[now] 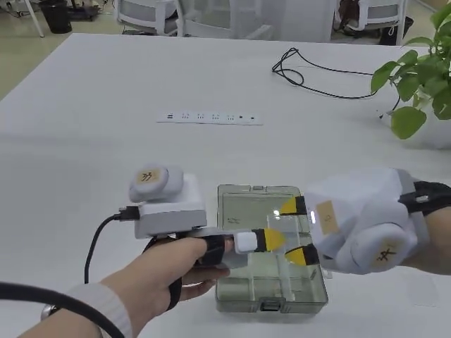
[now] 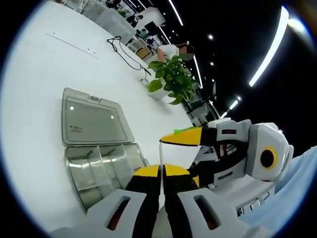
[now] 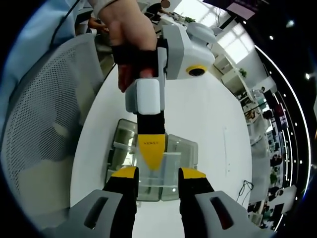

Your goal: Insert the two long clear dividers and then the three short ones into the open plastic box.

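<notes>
The open clear plastic box (image 1: pixel 310 292) lies in front of me, its lid (image 1: pixel 239 201) folded back flat. Clear dividers stand inside the tray (image 2: pixel 81 171). My left gripper (image 1: pixel 271 239) reaches in from the left over the box, shut on a thin clear divider (image 2: pixel 160 151) that sticks up edge-on from its jaws. In its own view the left gripper (image 2: pixel 161 171) has both yellow tips pressed together. My right gripper (image 1: pixel 296 231) faces it from the right, open, with one yellow tip on each side of the left gripper's tip. In the right gripper view the right gripper (image 3: pixel 159 173) brackets the left gripper (image 3: pixel 150 146) and the divider (image 3: pixel 171 156).
A white power strip (image 1: pixel 209 117) lies mid-table and a black cable (image 1: pixel 310 74) loops at the back right. A potted plant (image 1: pixel 423 84) stands at the right edge. The left gripper's black cord (image 1: pixel 95 246) trails toward me. Chairs stand beyond the table.
</notes>
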The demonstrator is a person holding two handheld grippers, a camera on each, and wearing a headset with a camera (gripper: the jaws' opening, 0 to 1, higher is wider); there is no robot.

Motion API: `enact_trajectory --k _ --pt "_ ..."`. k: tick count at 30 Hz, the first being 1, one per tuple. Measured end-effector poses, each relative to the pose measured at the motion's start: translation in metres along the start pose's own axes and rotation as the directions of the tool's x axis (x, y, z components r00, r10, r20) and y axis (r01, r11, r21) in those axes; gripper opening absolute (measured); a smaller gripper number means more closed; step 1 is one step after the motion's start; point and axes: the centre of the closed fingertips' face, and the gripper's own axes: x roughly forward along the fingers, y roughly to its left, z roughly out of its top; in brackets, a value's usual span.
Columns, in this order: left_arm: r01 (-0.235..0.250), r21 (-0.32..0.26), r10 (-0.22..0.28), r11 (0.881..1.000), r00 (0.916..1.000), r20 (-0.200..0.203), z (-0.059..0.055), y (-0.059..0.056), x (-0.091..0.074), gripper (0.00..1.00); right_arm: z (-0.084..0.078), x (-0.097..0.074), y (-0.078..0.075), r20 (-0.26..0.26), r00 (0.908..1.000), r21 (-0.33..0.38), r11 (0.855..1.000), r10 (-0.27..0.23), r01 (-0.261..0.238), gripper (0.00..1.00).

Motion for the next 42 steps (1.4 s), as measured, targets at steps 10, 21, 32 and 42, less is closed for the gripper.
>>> enact_trajectory --k 10,21,32,42 --pt "0.031 0.18 -0.023 0.983 0.9987 -0.044 -0.005 -0.002 -0.01 0.0 0.004 -0.018 -0.01 0.118 0.9914 0.182 0.98 0.056 -0.077 0.52" --pt "0.154 0.496 -0.095 0.854 0.9852 -0.142 -0.019 -0.02 -0.024 0.0 0.013 -0.039 0.005 0.225 0.933 0.266 0.904 0.281 -0.336 0.29" --pt "0.242 0.62 -0.128 0.746 0.9665 -0.222 -0.039 -0.031 -0.028 0.0 0.026 -0.038 0.029 0.249 0.8568 0.264 0.82 0.451 -0.509 0.13" --pt "0.273 0.694 -0.138 0.667 0.9597 -0.245 -0.044 -0.036 -0.03 0.0 0.033 -0.036 0.042 0.252 0.8215 0.283 0.773 0.512 -0.568 0.03"
